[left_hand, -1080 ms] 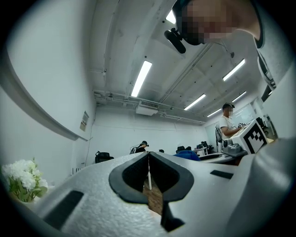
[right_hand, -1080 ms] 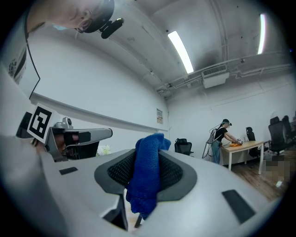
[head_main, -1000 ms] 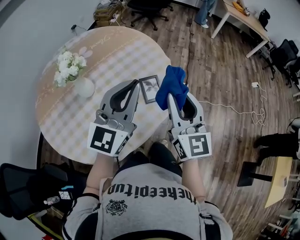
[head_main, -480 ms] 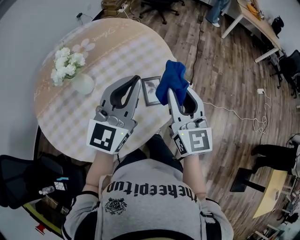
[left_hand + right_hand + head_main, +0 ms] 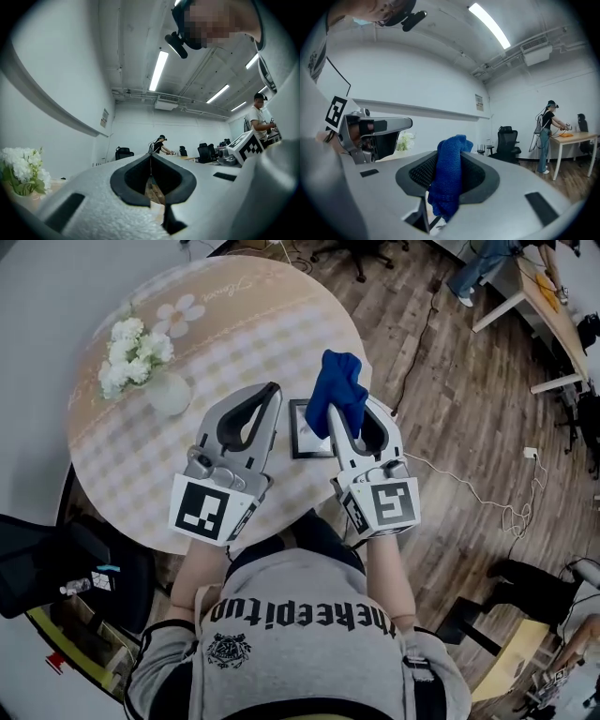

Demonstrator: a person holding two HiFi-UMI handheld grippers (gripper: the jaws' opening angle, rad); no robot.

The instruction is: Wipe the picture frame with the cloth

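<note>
The picture frame lies flat on the round bench, toward its near right edge and straight in front of you, so both tools can reach it without leaning. Nearest you, your right gripper is clamped on the blue cloth. Most of the fabric bunches out past the tips, which leaves a soft wad to press on the glass instead of hard plastic. In the head view that wad overlaps the frame's right side, but whether it touches the frame cannot be told from here. Your left gripper sits just beside the frame's left edge with its jaws together and nothing between them. It looks well placed to steady the frame while you rub, and wiping does not appear to have begun. Farther off, toward the left edge of the bench, a pale vase of white flowers stands well apart from your work.
</note>
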